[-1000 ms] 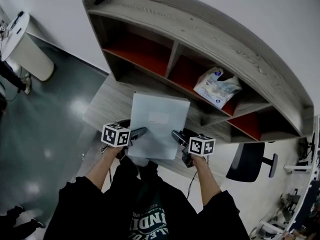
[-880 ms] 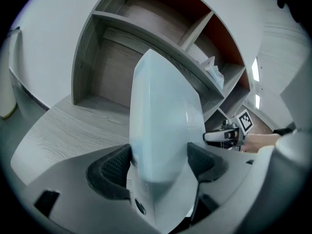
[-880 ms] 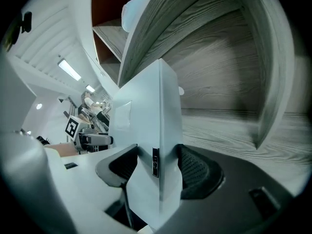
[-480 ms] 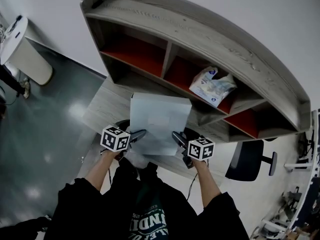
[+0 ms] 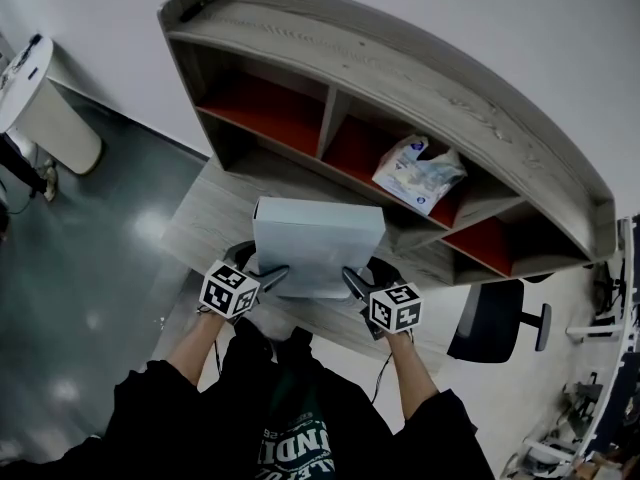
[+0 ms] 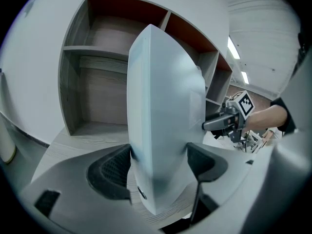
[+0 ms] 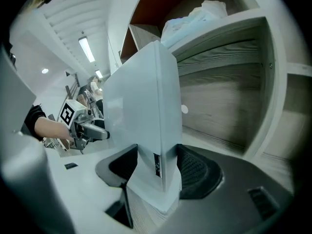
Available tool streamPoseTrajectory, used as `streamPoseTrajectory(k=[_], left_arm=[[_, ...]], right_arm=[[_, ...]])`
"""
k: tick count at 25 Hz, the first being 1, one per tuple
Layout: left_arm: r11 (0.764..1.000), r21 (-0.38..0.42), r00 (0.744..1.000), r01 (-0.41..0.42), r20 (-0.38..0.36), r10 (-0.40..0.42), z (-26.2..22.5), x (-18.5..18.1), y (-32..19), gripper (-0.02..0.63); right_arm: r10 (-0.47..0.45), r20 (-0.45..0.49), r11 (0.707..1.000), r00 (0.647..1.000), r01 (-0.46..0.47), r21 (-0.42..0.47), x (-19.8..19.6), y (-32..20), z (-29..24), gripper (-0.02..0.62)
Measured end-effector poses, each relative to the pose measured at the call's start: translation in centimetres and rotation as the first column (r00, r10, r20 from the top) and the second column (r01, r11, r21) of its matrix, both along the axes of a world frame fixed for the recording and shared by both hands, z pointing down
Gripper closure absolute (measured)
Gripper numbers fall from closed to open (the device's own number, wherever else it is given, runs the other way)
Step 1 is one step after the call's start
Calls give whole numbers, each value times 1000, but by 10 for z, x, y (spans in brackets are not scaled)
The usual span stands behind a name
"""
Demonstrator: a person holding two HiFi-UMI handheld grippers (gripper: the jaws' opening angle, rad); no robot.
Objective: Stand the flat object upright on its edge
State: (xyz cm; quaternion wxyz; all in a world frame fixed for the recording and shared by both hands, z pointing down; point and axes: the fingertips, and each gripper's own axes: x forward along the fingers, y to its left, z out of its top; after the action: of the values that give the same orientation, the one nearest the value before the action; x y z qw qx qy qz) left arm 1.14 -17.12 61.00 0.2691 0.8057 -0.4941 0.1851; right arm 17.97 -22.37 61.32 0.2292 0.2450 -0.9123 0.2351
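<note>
Reaches toward 12 o'clock with both forearms (image 5: 190, 346), bare below dark sleeves (image 5: 150, 408). Clamps left gripper (image 5: 270, 274) on the box (image 5: 318, 248) at its 7 o'clock corner, jaws pressed against both faces. Clamps right gripper (image 5: 352, 278) likewise at the 5 o'clock corner. Holds both grippers about level, marker cubes (image 5: 228, 290) turned up.
</note>
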Motion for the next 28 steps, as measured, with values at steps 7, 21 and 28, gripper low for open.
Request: streamPoseTrajectory(k=[7,21,28], left_arm=[[998,53,998,-30,63,27,-3,4,9,253],[992,78,991,-103,98,95,3,8,36,291],[985,58,982,-164,106,157,10,10,51,291]], right_arm=[[-14,-35,997,999,17,70,4,4,-1,345],[-58,-49,989,997,64,132,10,15,4,345],[-53,-55,989,997,60,137,11,27,12,345]])
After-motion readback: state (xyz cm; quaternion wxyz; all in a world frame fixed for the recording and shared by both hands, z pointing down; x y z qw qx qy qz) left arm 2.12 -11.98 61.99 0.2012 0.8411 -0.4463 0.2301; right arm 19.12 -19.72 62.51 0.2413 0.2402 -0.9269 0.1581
